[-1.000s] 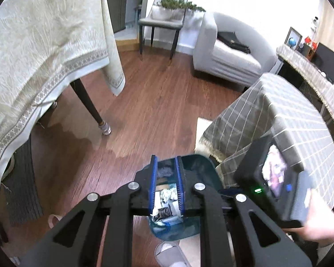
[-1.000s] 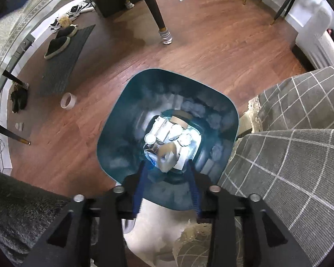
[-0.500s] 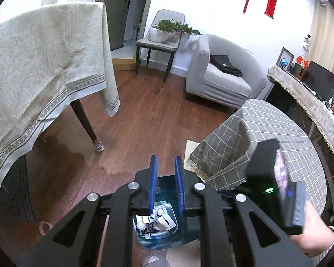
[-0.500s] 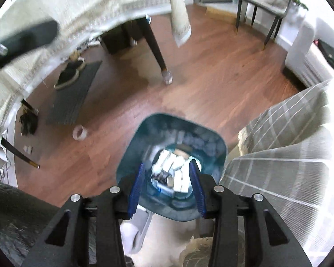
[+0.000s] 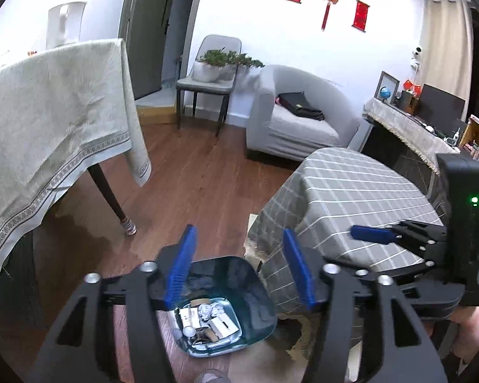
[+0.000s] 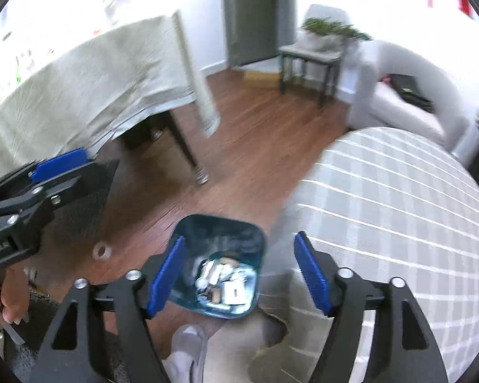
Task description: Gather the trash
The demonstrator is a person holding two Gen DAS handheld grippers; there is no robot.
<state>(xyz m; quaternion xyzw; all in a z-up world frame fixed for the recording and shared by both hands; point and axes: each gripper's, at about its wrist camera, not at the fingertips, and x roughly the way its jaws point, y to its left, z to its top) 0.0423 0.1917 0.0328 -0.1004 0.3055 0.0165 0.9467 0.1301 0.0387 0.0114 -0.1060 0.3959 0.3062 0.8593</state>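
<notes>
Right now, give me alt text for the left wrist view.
The open left gripper hangs empty above a teal trash bin on the wood floor, with paper scraps in its bottom. A checked-cloth table stands right of the bin, the right gripper over it.

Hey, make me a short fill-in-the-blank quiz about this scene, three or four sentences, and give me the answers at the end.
1. The teal bin stands on the ____ floor beside the checked table.
2. The fingers of the left gripper are ____, with nothing between them.
3. The pads on the right gripper are coloured ____.
4. The trash lies ____ the bin.

Answers: wooden; open; blue; inside
</notes>
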